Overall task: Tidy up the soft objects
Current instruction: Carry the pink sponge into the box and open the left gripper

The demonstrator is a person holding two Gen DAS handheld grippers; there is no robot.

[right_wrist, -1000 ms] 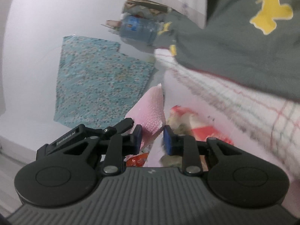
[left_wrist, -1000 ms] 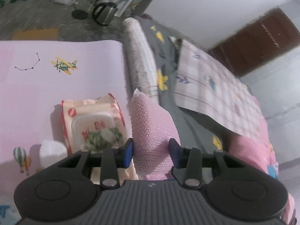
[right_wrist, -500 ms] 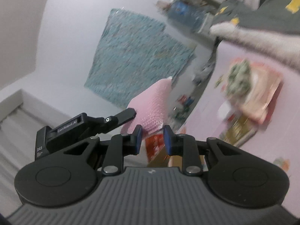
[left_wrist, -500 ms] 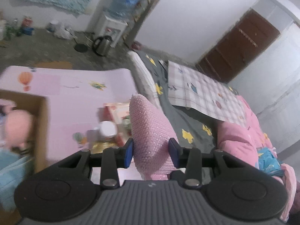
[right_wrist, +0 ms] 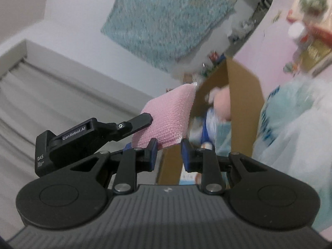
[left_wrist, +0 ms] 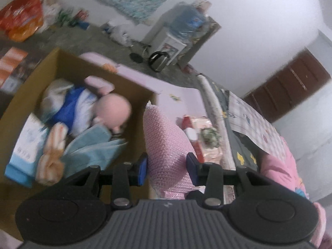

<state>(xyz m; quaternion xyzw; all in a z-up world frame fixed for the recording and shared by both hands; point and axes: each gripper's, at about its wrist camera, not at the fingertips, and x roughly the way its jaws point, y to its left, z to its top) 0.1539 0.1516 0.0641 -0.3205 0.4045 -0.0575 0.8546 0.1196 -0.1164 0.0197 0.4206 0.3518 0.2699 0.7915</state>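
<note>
A pink bubble-textured cushion [left_wrist: 166, 141] stands upright between my left gripper's [left_wrist: 167, 166] blue pads, and the gripper is shut on it. It hangs just right of an open cardboard box [left_wrist: 99, 68]. The box holds a plush doll [left_wrist: 114, 112] with a pink head, a light blue cloth [left_wrist: 93, 149], a striped soft toy [left_wrist: 51, 149] and a blue tissue pack [left_wrist: 27, 145]. In the right wrist view my right gripper [right_wrist: 169, 145] stands narrow, pinching the cushion's [right_wrist: 170, 114] lower corner. The left gripper's finger [right_wrist: 137, 122] lies on the cushion's side, and the box [right_wrist: 242, 95] is right behind it.
A wipes pack [left_wrist: 205, 132] and small items lie on the pink mat [left_wrist: 182, 95]. A bed [left_wrist: 244, 145] runs along the right. A kettle [left_wrist: 157, 61], a water dispenser [left_wrist: 176, 33] and orange bags [left_wrist: 20, 20] stand on the floor. A clear plastic bag [right_wrist: 290, 124] is at right.
Both grippers have swung together with the pink cushion from over the wipes pack on the mat to the cardboard box, which has come into view. Both grips look unchanged.
</note>
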